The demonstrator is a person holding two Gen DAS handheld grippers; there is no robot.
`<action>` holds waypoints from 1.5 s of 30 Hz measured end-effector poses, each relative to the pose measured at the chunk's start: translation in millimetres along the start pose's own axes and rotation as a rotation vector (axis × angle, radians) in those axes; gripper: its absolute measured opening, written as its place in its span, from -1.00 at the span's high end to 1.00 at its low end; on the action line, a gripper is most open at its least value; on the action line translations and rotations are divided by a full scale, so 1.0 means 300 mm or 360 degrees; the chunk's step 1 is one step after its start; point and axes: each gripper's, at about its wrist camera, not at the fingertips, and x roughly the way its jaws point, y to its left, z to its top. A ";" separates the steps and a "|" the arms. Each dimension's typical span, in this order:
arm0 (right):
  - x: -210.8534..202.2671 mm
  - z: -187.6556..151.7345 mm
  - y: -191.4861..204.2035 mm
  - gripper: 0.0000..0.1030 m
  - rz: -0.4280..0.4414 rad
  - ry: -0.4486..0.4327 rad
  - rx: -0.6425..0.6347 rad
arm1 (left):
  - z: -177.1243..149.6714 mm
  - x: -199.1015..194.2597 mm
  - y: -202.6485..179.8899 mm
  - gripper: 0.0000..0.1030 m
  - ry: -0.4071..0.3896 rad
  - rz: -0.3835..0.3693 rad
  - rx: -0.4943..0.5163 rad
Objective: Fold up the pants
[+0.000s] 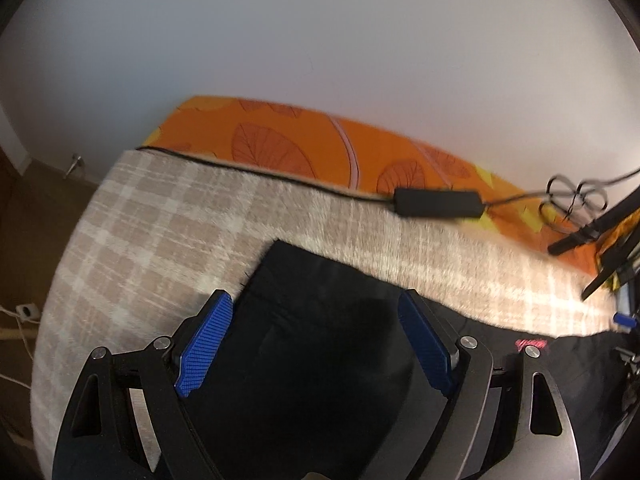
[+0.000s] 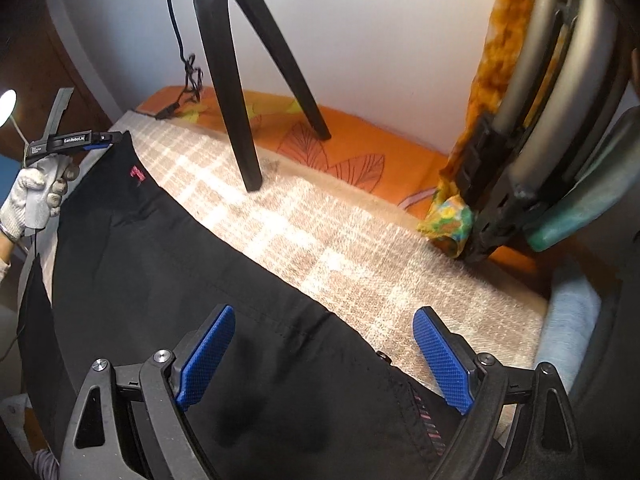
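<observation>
While both our left gripper (image 1: pixel 316 340) and right gripper (image 2: pixel 324 354) hang spread and empty over the black pants (image 2: pixel 168 280), we risk pinching the checked blanket (image 2: pixel 340 232) underneath.

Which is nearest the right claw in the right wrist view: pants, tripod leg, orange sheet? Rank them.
From the right claw:
1. Black pants, directly under the claw.
2. Tripod leg, ahead on the checked blanket.
3. Orange sheet, farthest, along the wall.

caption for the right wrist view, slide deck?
Open right gripper above black pants on a checked blanket, tripod behind.
</observation>
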 end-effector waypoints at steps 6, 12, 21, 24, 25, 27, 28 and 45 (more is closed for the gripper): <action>0.065 0.004 0.033 -0.89 -0.0049 0.0116 -0.0102 | -0.012 0.019 -0.044 -0.56 -0.0058 0.0095 0.0103; 0.066 0.010 0.104 -0.38 -0.0063 0.0079 -0.0209 | -0.023 -0.003 -0.095 0.45 -0.0112 0.0085 0.0174; 0.015 -0.025 0.225 0.79 -0.0099 0.0012 -0.0292 | -0.047 -0.084 -0.133 0.92 -0.0189 0.0006 0.0182; -0.051 -0.058 0.249 0.82 -0.0100 -0.0061 -0.0281 | -0.053 -0.146 -0.118 0.93 -0.0237 -0.0025 0.0182; -0.077 -0.064 0.258 0.82 -0.0104 -0.0089 -0.0277 | -0.056 -0.178 -0.114 0.93 -0.0263 -0.0033 0.0182; -0.143 -0.079 0.264 0.83 -0.0111 -0.0151 -0.0265 | -0.070 -0.248 -0.104 0.93 -0.0314 -0.0068 0.0167; -0.167 -0.086 0.268 0.83 -0.0116 -0.0172 -0.0261 | -0.075 -0.269 -0.097 0.93 -0.0327 -0.0079 0.0163; -0.608 -0.351 0.604 0.83 -0.0076 -0.0387 -0.0404 | -0.476 -0.797 0.025 0.93 -0.0584 -0.0162 0.0173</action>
